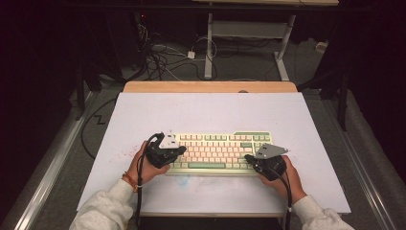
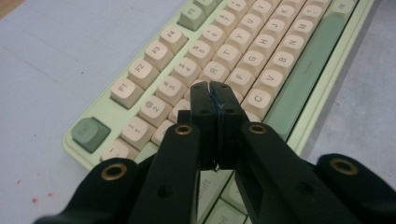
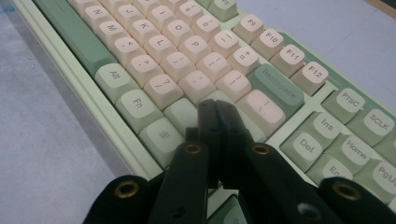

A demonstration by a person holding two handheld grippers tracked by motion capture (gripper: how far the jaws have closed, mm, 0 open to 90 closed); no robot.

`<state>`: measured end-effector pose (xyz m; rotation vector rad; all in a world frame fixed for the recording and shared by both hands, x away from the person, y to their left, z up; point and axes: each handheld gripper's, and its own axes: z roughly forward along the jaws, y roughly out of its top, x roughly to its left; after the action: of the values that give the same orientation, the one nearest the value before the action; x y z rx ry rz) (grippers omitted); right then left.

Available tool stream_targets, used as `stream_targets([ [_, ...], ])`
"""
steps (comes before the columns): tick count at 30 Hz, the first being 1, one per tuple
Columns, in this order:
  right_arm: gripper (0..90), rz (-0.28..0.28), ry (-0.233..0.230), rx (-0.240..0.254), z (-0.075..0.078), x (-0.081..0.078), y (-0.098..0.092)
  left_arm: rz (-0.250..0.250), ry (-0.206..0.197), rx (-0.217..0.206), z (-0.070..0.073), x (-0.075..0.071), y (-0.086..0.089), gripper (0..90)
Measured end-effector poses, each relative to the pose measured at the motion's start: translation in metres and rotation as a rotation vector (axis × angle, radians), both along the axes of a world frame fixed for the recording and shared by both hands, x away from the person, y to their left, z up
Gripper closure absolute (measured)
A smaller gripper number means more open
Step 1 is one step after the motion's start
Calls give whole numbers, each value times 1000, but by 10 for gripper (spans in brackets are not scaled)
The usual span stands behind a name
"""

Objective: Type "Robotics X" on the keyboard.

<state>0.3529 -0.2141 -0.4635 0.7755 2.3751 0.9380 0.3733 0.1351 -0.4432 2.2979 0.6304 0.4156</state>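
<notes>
I have both grippers down on the keyboard point(image 1: 218, 152), which lies on the white board point(image 1: 210, 110) near its front edge, long side running left to right across the table. My left gripper point(image 1: 178, 150) sits over the keyboard's left end, held in my left hand point(image 1: 148, 165); in the left gripper view its 2 jaws are pressed flat together with nothing between them, and the tips point(image 2: 211, 88) hover over the letter rows close to the E and D keys, with the green Esc key point(image 2: 90, 133) off to the lower left and the long green space bar point(image 2: 308, 70) running up the right side. My right gripper point(image 1: 249, 159) sits at the keyboard's right end in my right hand point(image 1: 285, 179). In the right gripper view its jaws are likewise closed tight on nothing, the tips point(image 3: 215, 105) over the green key just below the Backspace key point(image 3: 276, 88), with the Alt and Fn keys to the left and the Ins, Del and Home cluster to the right. I cannot tell from any view whether either tip actually touches a key. Each gripper carries a grey plate point(image 1: 270, 151) on top, and a cable trails back past each sleeve.
</notes>
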Motion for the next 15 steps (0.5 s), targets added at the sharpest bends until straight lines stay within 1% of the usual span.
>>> stream_targets([
  [3,900,0,-2,2,0,0,0,-8,0,3,1,3,-7,864],
  [5,900,-1,-1,3,0,0,0,-18,8,5,2,6,-12,860],
  [7,900,-2,-2,3,0,0,0,-22,4,14,2,8,-17,858],
  [8,900,-3,-3,3,0,0,0,-29,12,11,2,10,-20,852],
  [13,900,-4,-4,3,0,0,0,-37,15,25,1,17,-32,848],
  [15,900,-3,-7,-1,-1,-1,1,-43,26,29,0,20,-36,849],
])
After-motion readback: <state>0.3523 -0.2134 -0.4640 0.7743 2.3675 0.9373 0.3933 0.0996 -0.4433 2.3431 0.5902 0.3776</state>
